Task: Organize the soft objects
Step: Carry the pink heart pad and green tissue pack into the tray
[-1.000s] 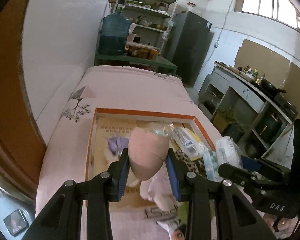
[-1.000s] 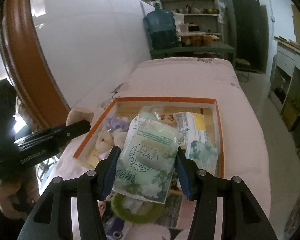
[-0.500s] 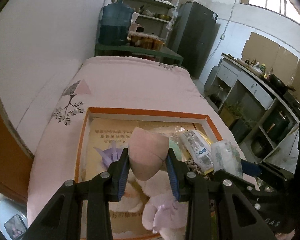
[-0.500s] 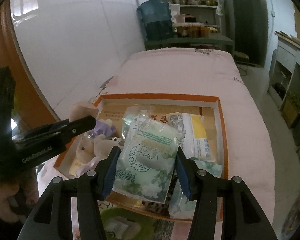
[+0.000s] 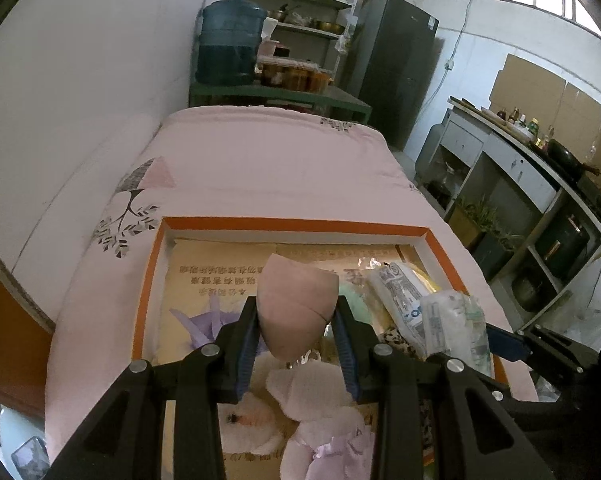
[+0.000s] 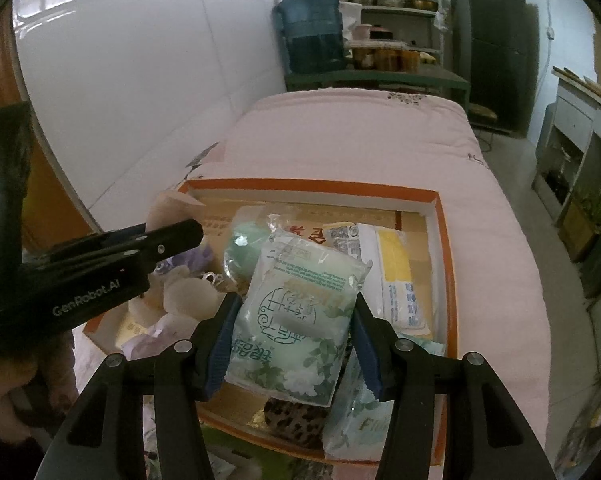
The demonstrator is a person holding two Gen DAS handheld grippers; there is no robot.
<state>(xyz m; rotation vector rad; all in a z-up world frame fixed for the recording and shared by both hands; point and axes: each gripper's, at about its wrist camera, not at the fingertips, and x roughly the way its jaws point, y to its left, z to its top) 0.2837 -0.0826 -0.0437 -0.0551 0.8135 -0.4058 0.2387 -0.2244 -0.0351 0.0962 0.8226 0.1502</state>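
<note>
Left wrist: left claw tilted down, clamping pink plush | right claw clamping tissue pack

My left gripper hides the plush toys; leopard-print item half covered; box print too blurred to read.

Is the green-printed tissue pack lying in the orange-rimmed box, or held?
Held: the right gripper clamps the tissue pack above the box.
</note>
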